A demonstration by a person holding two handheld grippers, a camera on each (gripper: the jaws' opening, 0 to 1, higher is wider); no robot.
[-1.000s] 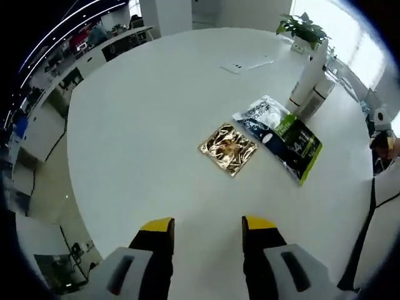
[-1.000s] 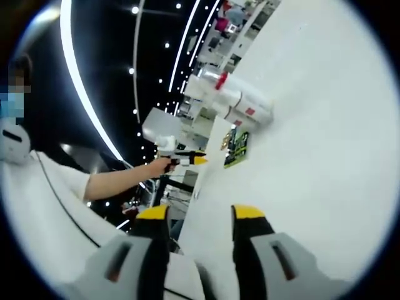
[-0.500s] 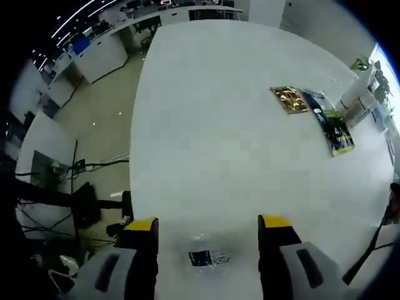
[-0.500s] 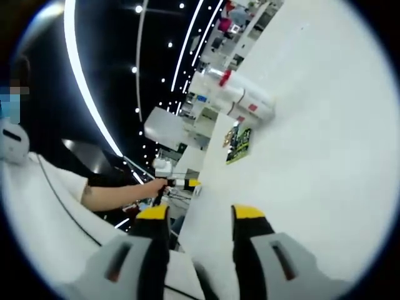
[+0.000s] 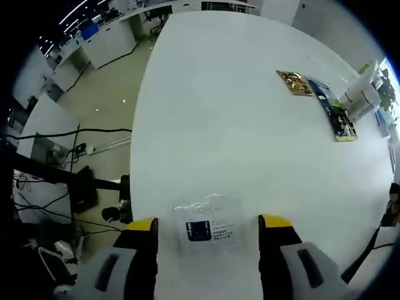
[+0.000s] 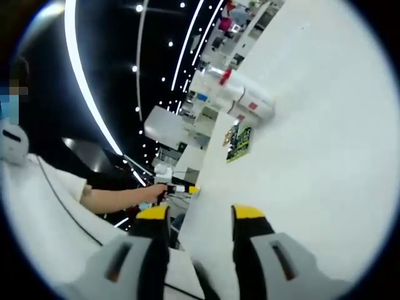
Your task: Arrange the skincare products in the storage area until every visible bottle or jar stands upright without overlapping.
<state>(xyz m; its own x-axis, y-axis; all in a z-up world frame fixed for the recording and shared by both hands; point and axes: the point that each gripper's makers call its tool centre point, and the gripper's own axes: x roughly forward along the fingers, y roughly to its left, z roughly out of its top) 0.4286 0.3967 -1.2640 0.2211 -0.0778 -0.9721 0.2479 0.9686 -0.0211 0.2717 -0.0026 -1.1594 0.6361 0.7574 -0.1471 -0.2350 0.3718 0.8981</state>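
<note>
A: Left tongs (image 5: 207, 220) wide, nothing held, hovering over a clear sachet (image 5: 209, 225) with a dark blue label, flat on the white desk (image 5: 225, 119), near its near edge, right between the jaws.

B: Right tongs (image 6: 194, 212) also spread and empty, low over the desk. Left tongs (image 6: 181, 188) visible at left in the right gripper view, held in a hand (image 6: 154, 193).

A: Bottles? White bottles (image 5: 361, 92) far right in the left gripper view, beside a gold packet (image 5: 295, 82) and a dark and green packet (image 5: 332, 112). Same group in the right gripper view: bottles (image 6: 234, 95), one with a red cap. Upright or lying, can't tell given the view's roll.

B: Risks. Sachet thin and slick, lying flat: jaws likely to skid over it or pinch only film. Close to the edge, so a nudge could send it to the floor (image 5: 94, 100), out of the workspace.

A: Also both tongs well apart from the bottles. Long reach there, possible knock-over of crowded bottles or overlap with the packets.
</note>
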